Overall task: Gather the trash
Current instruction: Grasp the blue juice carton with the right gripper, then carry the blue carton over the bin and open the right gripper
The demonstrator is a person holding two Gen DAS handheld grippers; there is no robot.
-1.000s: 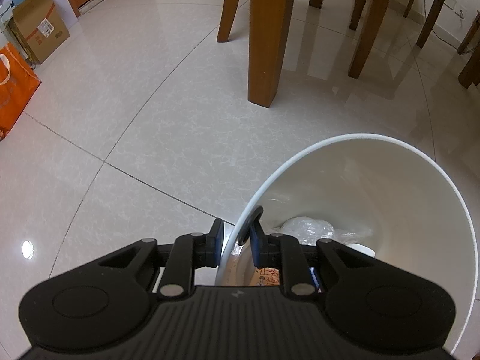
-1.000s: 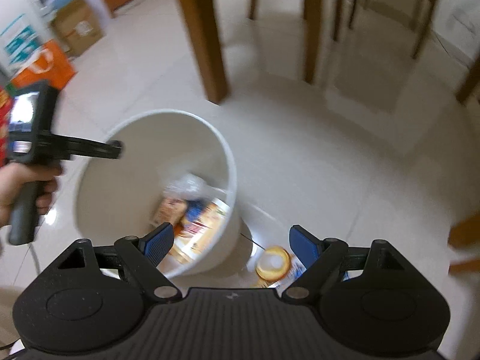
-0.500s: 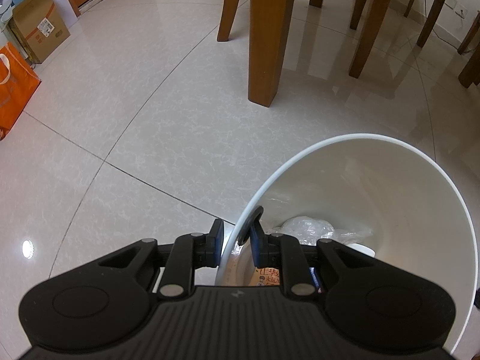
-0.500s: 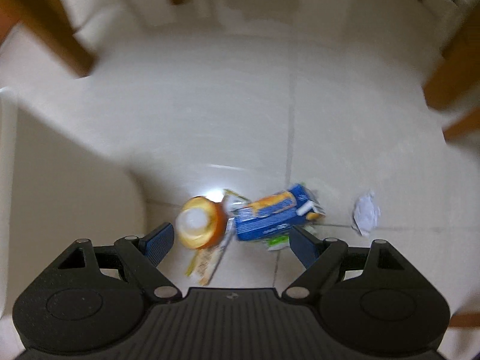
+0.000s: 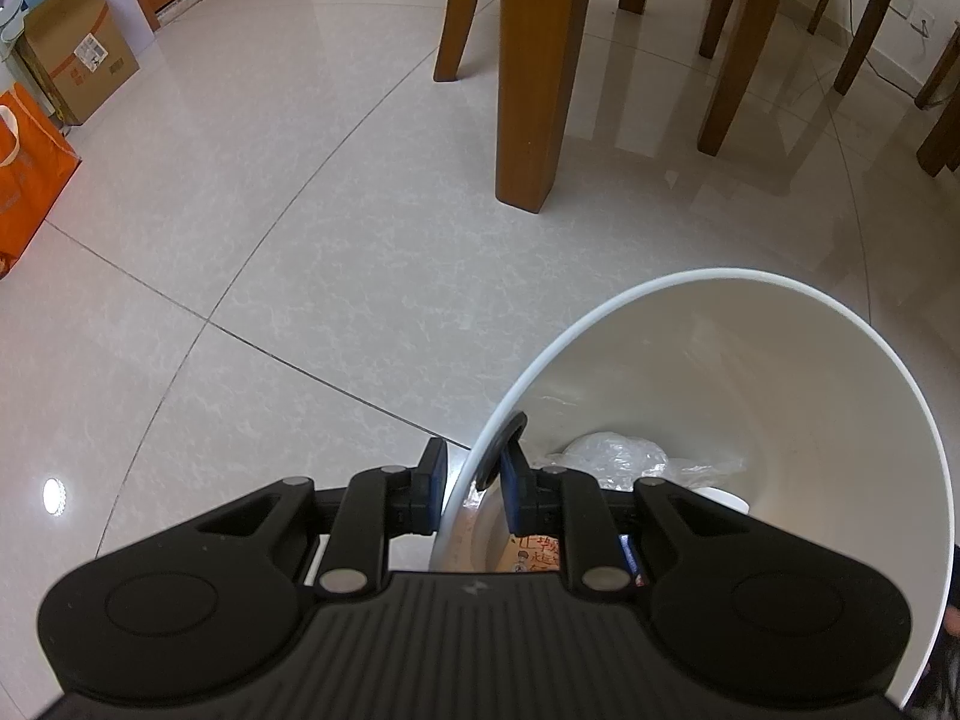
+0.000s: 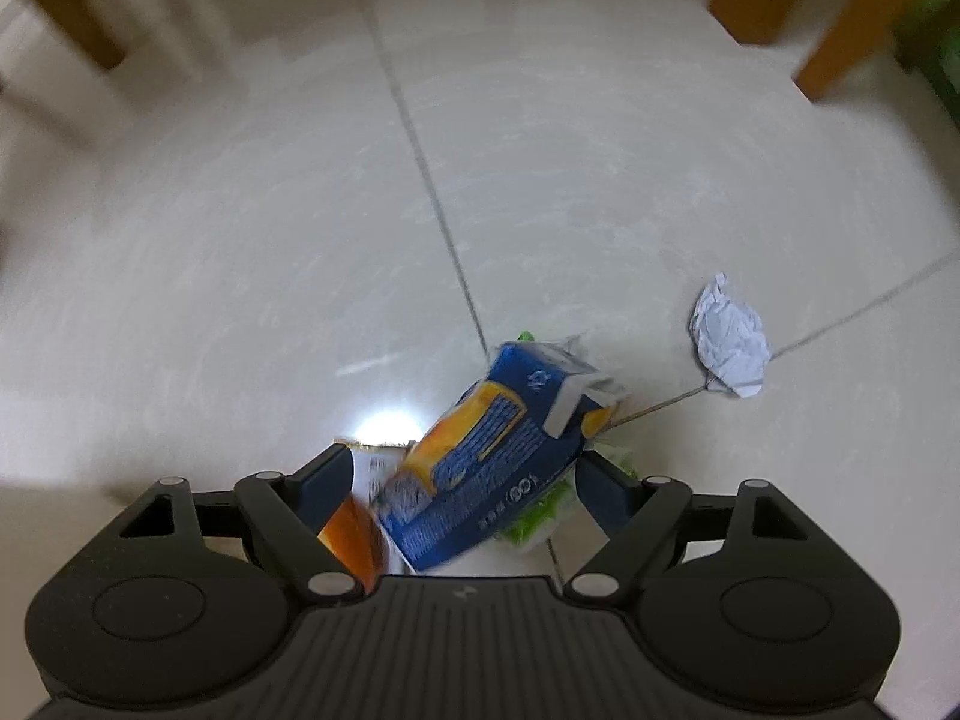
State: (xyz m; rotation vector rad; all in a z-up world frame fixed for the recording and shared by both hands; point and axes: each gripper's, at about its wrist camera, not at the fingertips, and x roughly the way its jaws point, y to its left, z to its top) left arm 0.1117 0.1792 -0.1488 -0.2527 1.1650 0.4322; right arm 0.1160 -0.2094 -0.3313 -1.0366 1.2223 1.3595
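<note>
My left gripper (image 5: 473,480) is shut on the rim of a white bin (image 5: 798,291), one finger outside the wall and one inside. Clear crumpled plastic (image 5: 618,456) and printed packaging (image 5: 534,558) lie at the bin's bottom. In the blurred right wrist view, my right gripper (image 6: 462,492) hangs open low over a blue and orange carton (image 6: 486,462) on the floor, which lies between its fingers. An orange cup (image 6: 351,540) sits by the left finger, and a green wrapper (image 6: 540,516) pokes out under the carton. A crumpled white paper ball (image 6: 729,345) lies further right.
Wooden table and chair legs (image 5: 534,72) stand beyond the bin on the glossy tiled floor (image 5: 252,252). A cardboard box (image 5: 72,54) and an orange bag (image 5: 27,180) sit at the far left. More wooden legs (image 6: 834,42) stand at the right wrist view's upper corners.
My right gripper swung away from the bin to the floor litter and dropped closer, so the blue carton now lies between its open fingers. The left gripper and bin stayed still.
</note>
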